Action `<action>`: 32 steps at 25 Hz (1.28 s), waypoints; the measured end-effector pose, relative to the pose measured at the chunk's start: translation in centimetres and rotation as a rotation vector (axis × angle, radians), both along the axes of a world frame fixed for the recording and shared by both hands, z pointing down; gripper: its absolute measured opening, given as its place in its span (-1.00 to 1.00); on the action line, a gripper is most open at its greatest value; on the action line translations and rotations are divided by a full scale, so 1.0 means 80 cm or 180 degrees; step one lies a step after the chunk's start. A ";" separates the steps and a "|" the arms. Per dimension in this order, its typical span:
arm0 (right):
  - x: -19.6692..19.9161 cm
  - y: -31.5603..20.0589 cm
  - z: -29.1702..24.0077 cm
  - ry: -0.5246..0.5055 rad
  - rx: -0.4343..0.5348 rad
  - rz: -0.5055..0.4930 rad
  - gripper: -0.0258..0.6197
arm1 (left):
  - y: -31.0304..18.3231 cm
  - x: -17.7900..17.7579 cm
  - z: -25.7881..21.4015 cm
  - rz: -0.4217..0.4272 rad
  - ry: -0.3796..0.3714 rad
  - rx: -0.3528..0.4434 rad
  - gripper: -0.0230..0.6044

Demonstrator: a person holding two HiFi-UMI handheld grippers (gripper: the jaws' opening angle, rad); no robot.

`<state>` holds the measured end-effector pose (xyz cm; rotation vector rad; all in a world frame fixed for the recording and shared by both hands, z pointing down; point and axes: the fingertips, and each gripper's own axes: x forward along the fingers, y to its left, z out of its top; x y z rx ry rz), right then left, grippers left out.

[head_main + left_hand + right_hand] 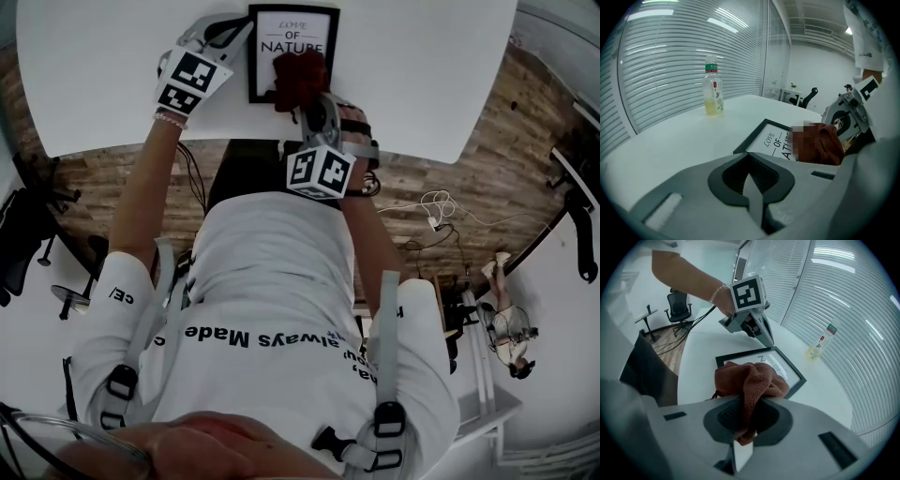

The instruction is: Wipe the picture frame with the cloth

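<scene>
1. Right tool (746, 425), nearest the lens: the jaws are clamped on a fold of the rust-red terry cloth (751, 379). Most of the cloth bulges forward past the jaw tips, and a short tail hangs back between them.
2. Cloth position: the bunched part rests on the black rectangular picture frame (786, 367), which holds a white printed sheet. It covers the lower middle-to-right part of the glass, below the printed words, and overlaps the near rim.
3. Left tool (753, 186): the jaws are closed together with nothing between them. In the right gripper view its tip sits at the frame's far left corner. Contact looks likely but cannot be confirmed.
4. Frame position: it lies flat on the white tabletop (103, 56), close to the edge nearest the person, with the print upright toward the person. In the head view its sides look almost equal, so the long axis cannot be settled.
5. Governing relation: the uncovered glass lies to the left of the right tool and beyond it, toward the left tool. The right tool is the working one. The next stroke should probably run leftward and away, stopping short of the left tool.
6. Risk: the frame may slide on the smooth tabletop if the corner is not held down.
7. Surroundings: a clear plastic bottle (712, 91) with a green cap and pale yellow liquid stands upright, well apart from the frame.
</scene>
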<state>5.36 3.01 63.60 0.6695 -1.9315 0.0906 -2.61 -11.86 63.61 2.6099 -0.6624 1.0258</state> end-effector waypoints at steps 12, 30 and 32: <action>0.038 -0.011 -0.018 -0.0387 -0.0115 0.0533 -0.87 | -0.002 0.000 0.005 0.0035 -0.0106 0.0054 -0.92; 0.053 -0.109 -0.322 -0.1741 0.0762 0.0978 -0.87 | 0.056 0.010 -0.280 -0.0713 0.1125 0.0380 -0.92; 0.049 -0.106 -0.358 -0.1839 0.0841 0.0982 -0.87 | 0.069 0.016 -0.321 -0.0694 0.1238 0.0481 -0.92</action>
